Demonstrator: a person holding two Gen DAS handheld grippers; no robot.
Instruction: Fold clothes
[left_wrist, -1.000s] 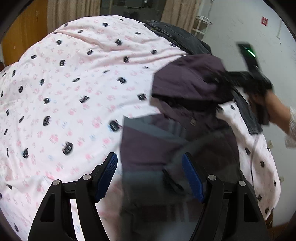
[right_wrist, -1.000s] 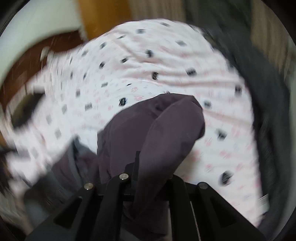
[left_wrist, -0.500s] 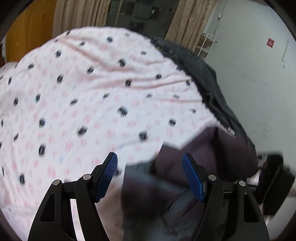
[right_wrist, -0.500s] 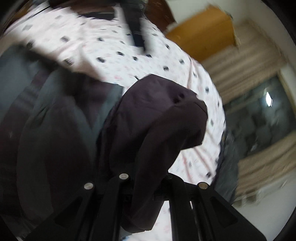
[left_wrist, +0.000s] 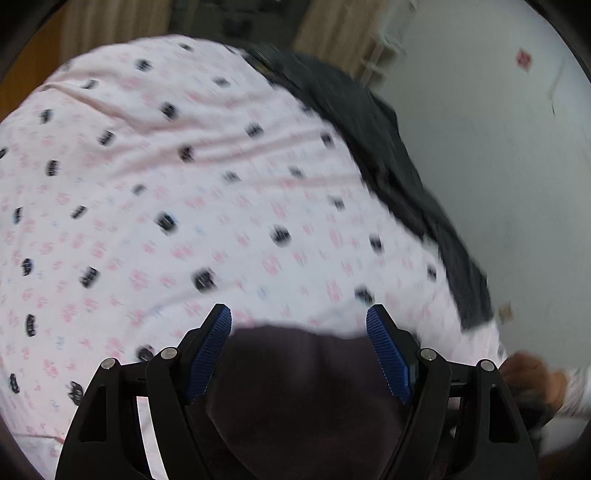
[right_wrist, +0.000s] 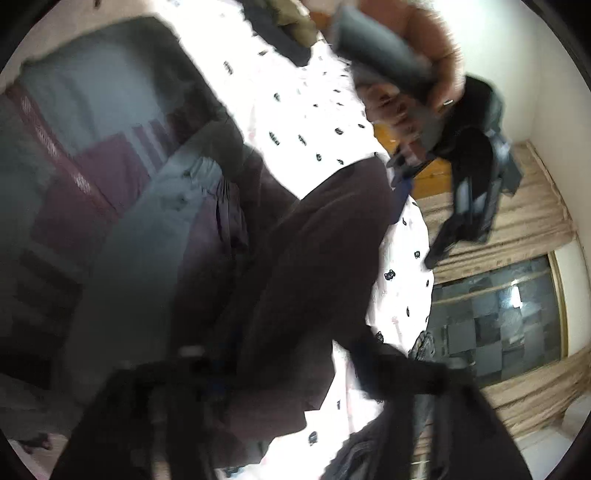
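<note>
The left wrist view looks down steeply between its own two fingers (left_wrist: 212, 347) onto the bedsheet (left_wrist: 221, 192), close above a dark garment (left_wrist: 295, 387) that fills its lower middle; a wall (left_wrist: 498, 166) lies to the right and curtains (left_wrist: 332, 33) along the top. The right wrist view is rolled sideways and blurred, lying low and very near the same garment (right_wrist: 314, 258), facing across the bed toward a window (right_wrist: 498, 325) and curtains (right_wrist: 517, 210). Both views share the garment, the sheet (right_wrist: 314, 110) and the curtains. The right view also takes in the hand (right_wrist: 417, 74) and tool of the other side at its top
</note>
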